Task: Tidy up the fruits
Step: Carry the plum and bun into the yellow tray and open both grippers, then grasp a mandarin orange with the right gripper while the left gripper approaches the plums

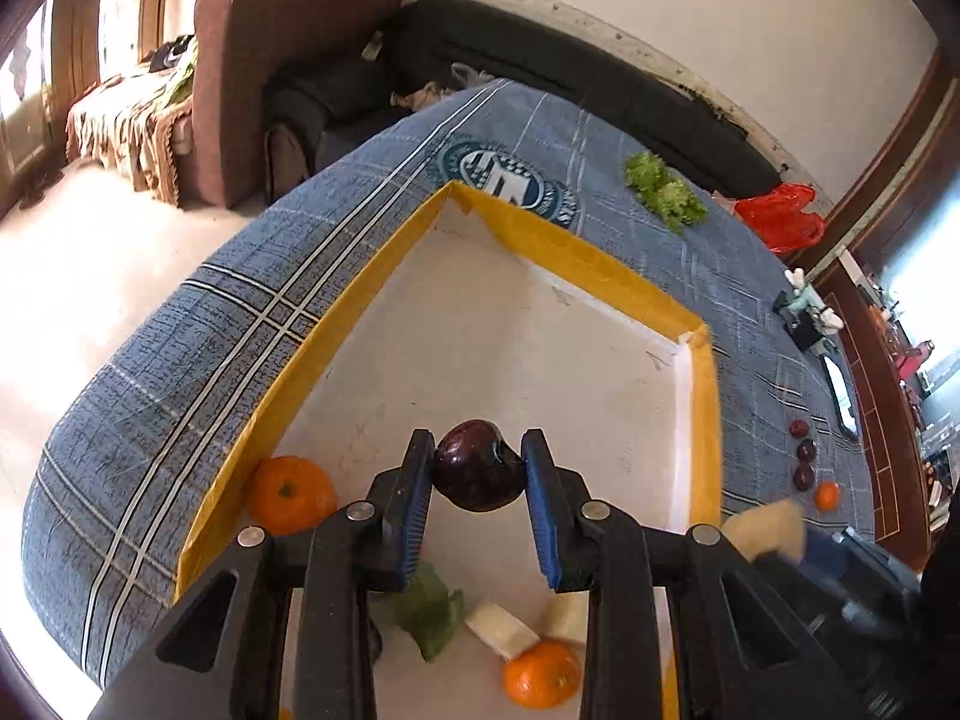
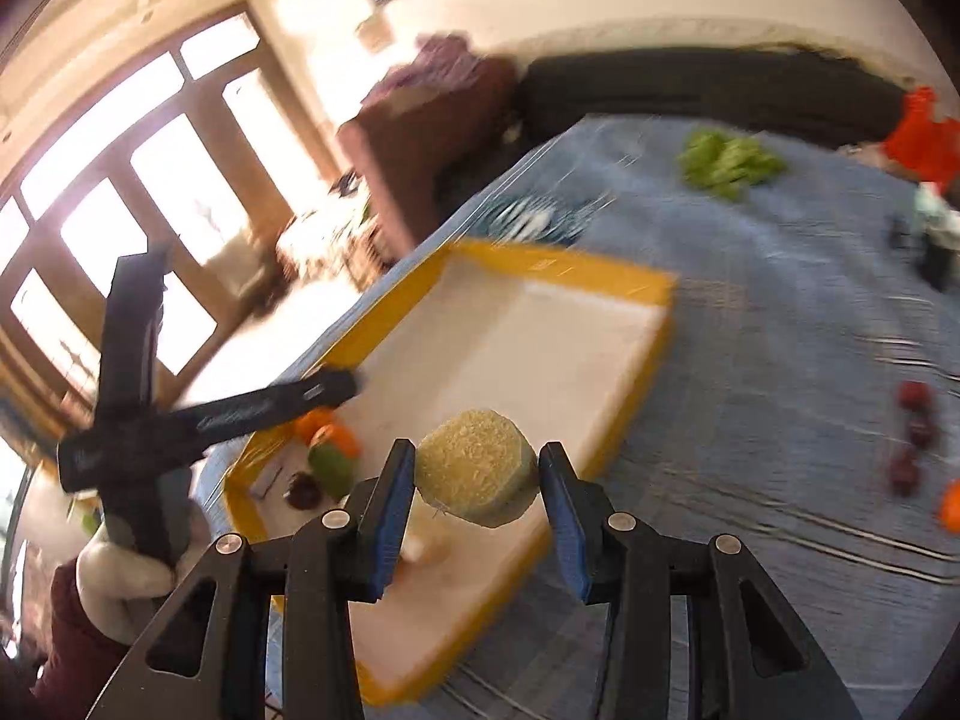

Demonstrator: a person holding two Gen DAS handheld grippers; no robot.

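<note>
**Two loads, one tray**

We are carrying fruit in both claws. Our left gripper (image 1: 478, 468) is clenching a dark plum (image 1: 477, 466) between its blue pads, and it is hanging directly over the white floor of the yellow-rimmed tray (image 1: 336, 330), so its drop looks to be straight down. Below it we are seeing two oranges (image 1: 292, 493), a green leaf (image 1: 429, 606) and pale cut pieces (image 1: 503, 630) crowding the near end, while the far end lies bare.

Our right gripper (image 2: 478, 477) is grasping a round, pale green cut fruit (image 2: 478, 468), cut face toward the camera. It is hovering at the tray's (image 2: 648, 354) near right edge, so the tray floor lies ahead and to the left. The view is blurred. We judge the left hand better placed to release first. Loose plums (image 2: 915, 399) and another orange (image 2: 949, 507) are waiting on the blue cloth (image 2: 780, 330), well to the right.
</note>
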